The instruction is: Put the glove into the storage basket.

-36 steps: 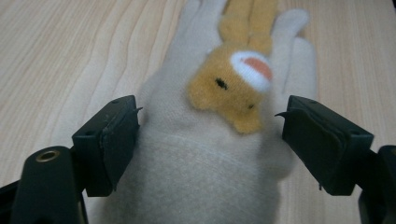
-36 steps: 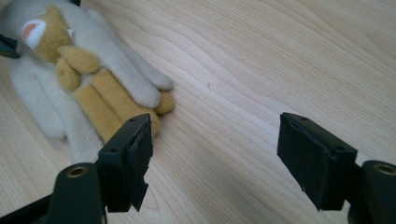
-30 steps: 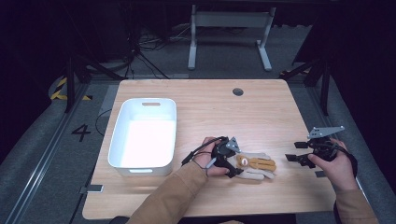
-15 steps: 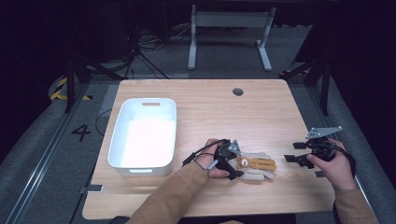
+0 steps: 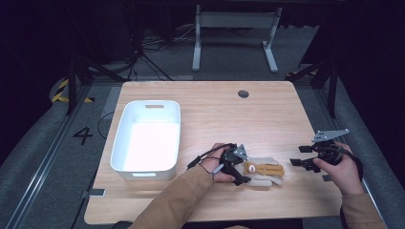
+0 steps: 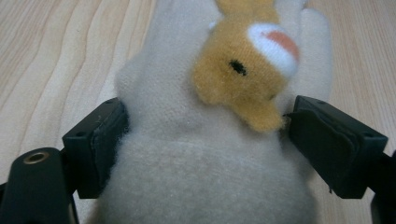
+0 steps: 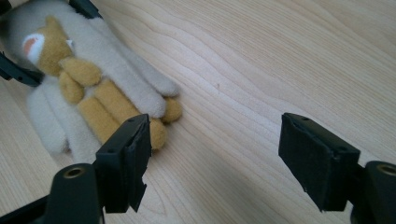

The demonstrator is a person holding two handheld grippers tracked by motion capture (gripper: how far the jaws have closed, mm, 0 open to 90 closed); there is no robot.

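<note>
A cream fleece glove (image 5: 264, 171) with a tan animal face and paws sewn onto it lies flat on the wooden table (image 5: 215, 112), in the lower middle of the high view, its fingers pointing toward the right of the frame. In the left gripper view the glove's cuff end bulges up between the two black jaws, a pad pressing into the fleece on each side, so the left gripper (image 5: 237, 167) is closed on the cuff end of the glove about as wide as the bunched cloth; the tan face sits just above the jaws, in the upper middle of that frame. The person's left hand (image 5: 220, 164), in a tan sleeve, comes in from the bottom edge of the high view. Well to the right of the glove in that view, apart from it, the right gripper (image 5: 302, 156) hangs near the table's right edge, its jaws spread wide with bare wood between them and nothing held. In the right gripper view the glove lies in the upper left. A white bin (image 5: 125, 143) stands at the left of the table.
</note>
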